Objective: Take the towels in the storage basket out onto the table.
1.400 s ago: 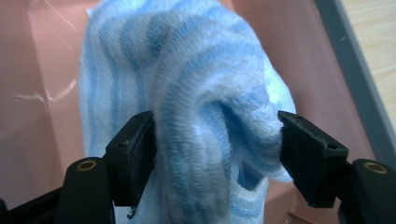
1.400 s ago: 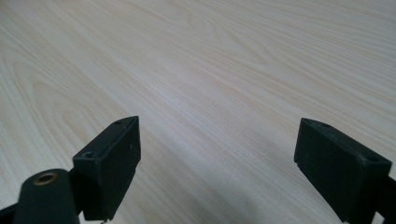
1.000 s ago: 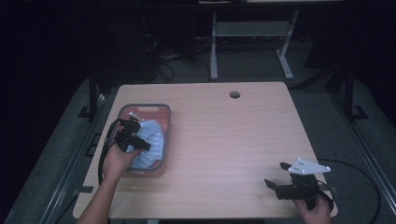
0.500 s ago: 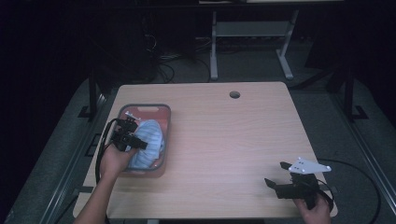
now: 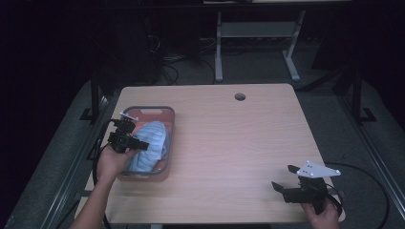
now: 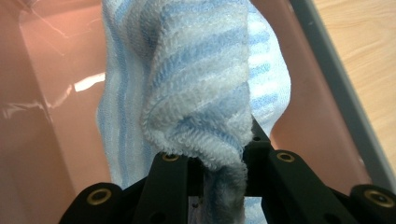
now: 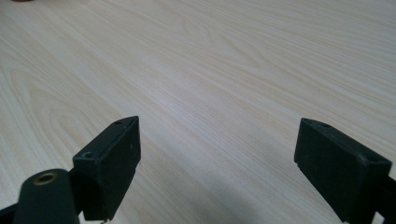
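Note:
A blue-and-white striped towel [image 5: 154, 143] lies bunched in a pink bin with a grey rim [image 5: 170, 143] on the left of the wooden table. My left gripper [image 5: 142, 144] hovers over the bin's left side, shut on a fold of the towel [image 6: 201, 107]; the fold bulges up between its jaws in the left gripper view. My right gripper [image 5: 282, 180] rests low at the table's near right corner, open, with bare wood between its jaws [image 7: 217, 154].
The table [image 5: 239, 138] has a round cable hole [image 5: 239, 97] near its far edge. Cables trail from both grippers off the table's sides. Dark floor, a metal frame and cables lie behind the table.
My left gripper has shifted slightly toward the bin's left side with the towel fold still in it. The right gripper has stayed put.

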The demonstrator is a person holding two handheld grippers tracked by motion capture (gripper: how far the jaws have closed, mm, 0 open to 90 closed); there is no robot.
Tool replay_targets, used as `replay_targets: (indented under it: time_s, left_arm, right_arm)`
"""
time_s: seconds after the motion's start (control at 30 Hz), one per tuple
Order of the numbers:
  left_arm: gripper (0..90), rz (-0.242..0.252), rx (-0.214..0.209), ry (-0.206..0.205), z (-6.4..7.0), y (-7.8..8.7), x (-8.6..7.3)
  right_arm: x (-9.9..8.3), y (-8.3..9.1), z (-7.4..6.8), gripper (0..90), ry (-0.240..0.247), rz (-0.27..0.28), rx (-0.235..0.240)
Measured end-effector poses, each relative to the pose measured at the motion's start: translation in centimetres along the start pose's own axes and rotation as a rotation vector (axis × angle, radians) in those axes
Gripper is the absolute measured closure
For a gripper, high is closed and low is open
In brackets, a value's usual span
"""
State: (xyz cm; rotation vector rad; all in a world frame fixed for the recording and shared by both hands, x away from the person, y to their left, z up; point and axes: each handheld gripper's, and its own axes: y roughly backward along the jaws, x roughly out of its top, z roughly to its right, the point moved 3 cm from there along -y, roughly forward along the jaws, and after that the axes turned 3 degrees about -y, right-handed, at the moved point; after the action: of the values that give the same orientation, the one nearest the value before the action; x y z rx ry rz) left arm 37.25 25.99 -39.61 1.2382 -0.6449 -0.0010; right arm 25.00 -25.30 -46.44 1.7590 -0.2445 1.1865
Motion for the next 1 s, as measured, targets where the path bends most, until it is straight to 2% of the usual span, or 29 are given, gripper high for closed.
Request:
replay_targets:
  time_s: [0.1, 0.2, 0.43, 0.6, 1.0]
  left_arm:
    - [75.6, 0.006, -0.001, -0.006, 0.0, 0.4, 0.0]
    - [75.6, 0.042, -0.011, 0.008, -0.1, 1.4, 0.2]
    - [75.7, 0.076, -0.011, 0.021, -0.3, 2.9, 0.7]
    - [75.8, 0.119, -0.034, 0.030, -0.4, 4.3, 1.0]
    - [75.8, 0.170, -0.045, 0.033, -0.4, 6.6, 1.8]
  right_arm:
    - [0.0, -0.1, -0.1, 14.2, 0.005, -0.003, 0.001]
    - [0.0, 0.0, -0.1, 14.2, 0.004, -0.003, 0.001]
    - [0.0, 0.2, 0.0, 14.2, -0.005, 0.001, 0.000]
    - [0.1, 0.1, 0.0, 14.2, 0.005, 0.002, -0.001]
    - [0.1, -0.1, 0.2, 14.2, -0.001, 0.001, 0.002]
